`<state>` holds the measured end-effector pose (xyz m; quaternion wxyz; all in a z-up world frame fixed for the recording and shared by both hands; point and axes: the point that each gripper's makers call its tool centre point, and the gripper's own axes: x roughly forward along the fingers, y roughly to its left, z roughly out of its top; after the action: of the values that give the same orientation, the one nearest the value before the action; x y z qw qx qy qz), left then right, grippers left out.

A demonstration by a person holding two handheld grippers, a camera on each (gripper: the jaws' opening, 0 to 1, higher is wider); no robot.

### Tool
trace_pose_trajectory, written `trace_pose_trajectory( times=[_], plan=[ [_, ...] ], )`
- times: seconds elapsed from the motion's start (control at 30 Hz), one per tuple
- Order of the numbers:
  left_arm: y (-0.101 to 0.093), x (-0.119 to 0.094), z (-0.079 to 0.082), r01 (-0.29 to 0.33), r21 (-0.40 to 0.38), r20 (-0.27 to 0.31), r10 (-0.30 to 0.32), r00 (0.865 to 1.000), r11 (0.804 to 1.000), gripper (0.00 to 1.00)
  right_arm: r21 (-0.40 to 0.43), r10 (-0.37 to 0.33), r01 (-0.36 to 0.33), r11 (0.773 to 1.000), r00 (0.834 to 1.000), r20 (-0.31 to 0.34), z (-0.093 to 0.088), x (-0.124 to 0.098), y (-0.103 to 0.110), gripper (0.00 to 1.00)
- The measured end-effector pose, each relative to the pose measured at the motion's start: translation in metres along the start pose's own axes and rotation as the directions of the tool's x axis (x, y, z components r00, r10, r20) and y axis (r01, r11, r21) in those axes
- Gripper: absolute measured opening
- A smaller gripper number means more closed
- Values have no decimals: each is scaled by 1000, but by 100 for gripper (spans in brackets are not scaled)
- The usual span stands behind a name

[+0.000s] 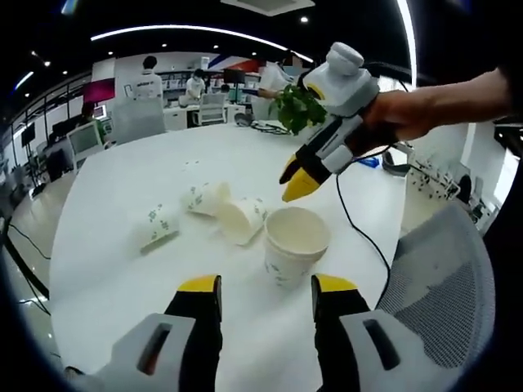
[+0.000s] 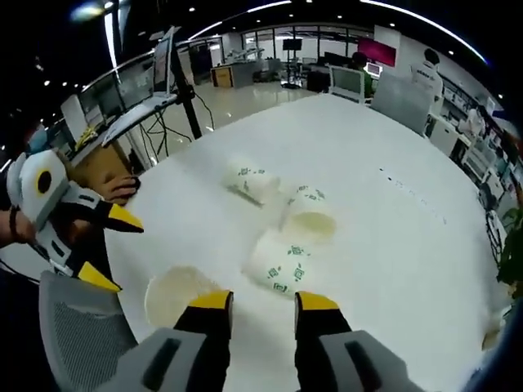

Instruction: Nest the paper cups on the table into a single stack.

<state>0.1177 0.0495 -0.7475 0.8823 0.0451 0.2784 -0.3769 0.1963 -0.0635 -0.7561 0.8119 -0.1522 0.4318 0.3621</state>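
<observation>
Both tongs are released and grip nothing. In the left gripper view the left tongs [image 1: 265, 287] rise from the bottom with their yellow-tipped jaws spread apart, hanging just short of the upright cup. The right tongs [image 1: 297, 181] come in from the right of that view in a person's hand [image 1: 402, 114], yellow tips pointing down above the same cup; how wide that pair stands cannot be told there. In the right gripper view the right tongs [image 2: 263, 304] show their own jaws parted over the table, and the left tongs [image 2: 109, 249] appear at the left edge, jaws wide open.

From largest to smallest: a big round white table [image 1: 122, 188] carries everything. A grey mesh chair [image 1: 445, 286] stands at its near edge. An upright cup [image 1: 294, 243], white paper with small green marks, stands open end up near the table's edge, between the two tongs; in the right gripper view it is the open rim [image 2: 172, 296] just left of the right jaws. Three more paper cups lie on their sides farther in: a tipped cup [image 1: 241, 219] just beside the upright one, a middle cup [image 1: 204, 198] touching or nearly touching it, and a lone cup [image 1: 158, 226] apart to the left. None is nested in another. A black cable [image 1: 359, 229] trails across the table's right side.
</observation>
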Motion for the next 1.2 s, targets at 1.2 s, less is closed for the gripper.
trace_pose_trajectory(
  times=[1.2],
  plan=[
    [13, -4, -10, -33, -73, -1, 33, 999, 997, 45, -382, 112, -169, 909, 980, -167, 6, 60, -17, 54]
  ],
)
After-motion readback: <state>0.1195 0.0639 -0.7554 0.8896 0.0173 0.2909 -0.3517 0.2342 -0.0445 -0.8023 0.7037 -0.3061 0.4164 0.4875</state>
